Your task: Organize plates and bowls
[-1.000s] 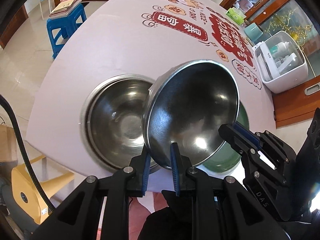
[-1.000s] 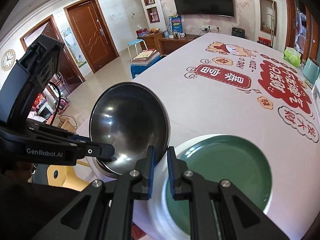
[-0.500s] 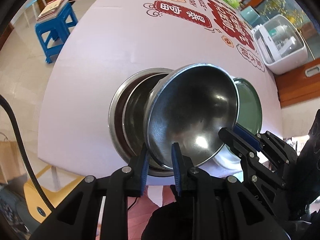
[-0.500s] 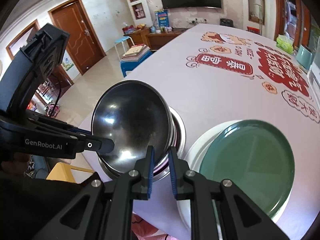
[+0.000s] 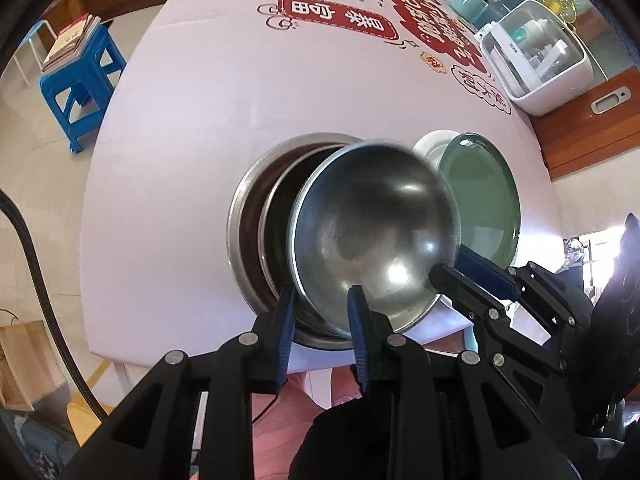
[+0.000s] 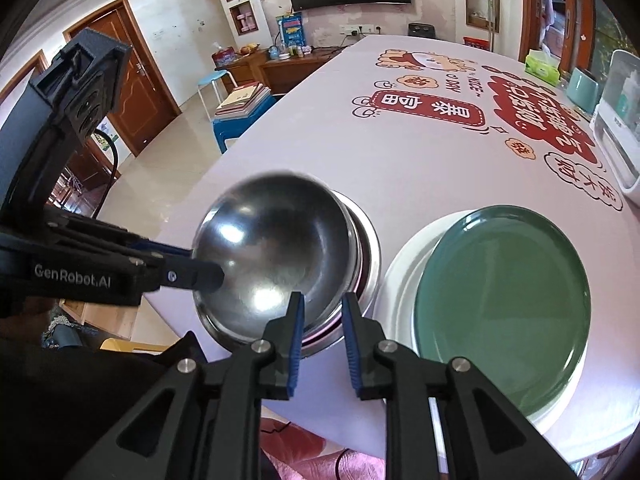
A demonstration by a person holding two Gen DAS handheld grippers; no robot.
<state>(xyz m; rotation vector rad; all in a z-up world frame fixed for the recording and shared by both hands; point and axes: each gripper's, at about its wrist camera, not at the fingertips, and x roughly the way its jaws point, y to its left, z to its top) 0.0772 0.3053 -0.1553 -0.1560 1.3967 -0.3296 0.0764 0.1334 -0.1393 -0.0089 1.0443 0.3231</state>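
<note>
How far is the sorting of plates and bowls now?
Done: the green plate lies on the white plate. In hand: the top steel bowl leans, tilted, in the bowl stack; the left gripper and right gripper have just been opening, its rim between their fingers. Left: let it settle flat, probably.

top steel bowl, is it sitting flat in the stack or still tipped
Tipped. The top steel bowl leans inside the lower bowls, its far rim raised well above theirs, so it has not settled level.
</note>
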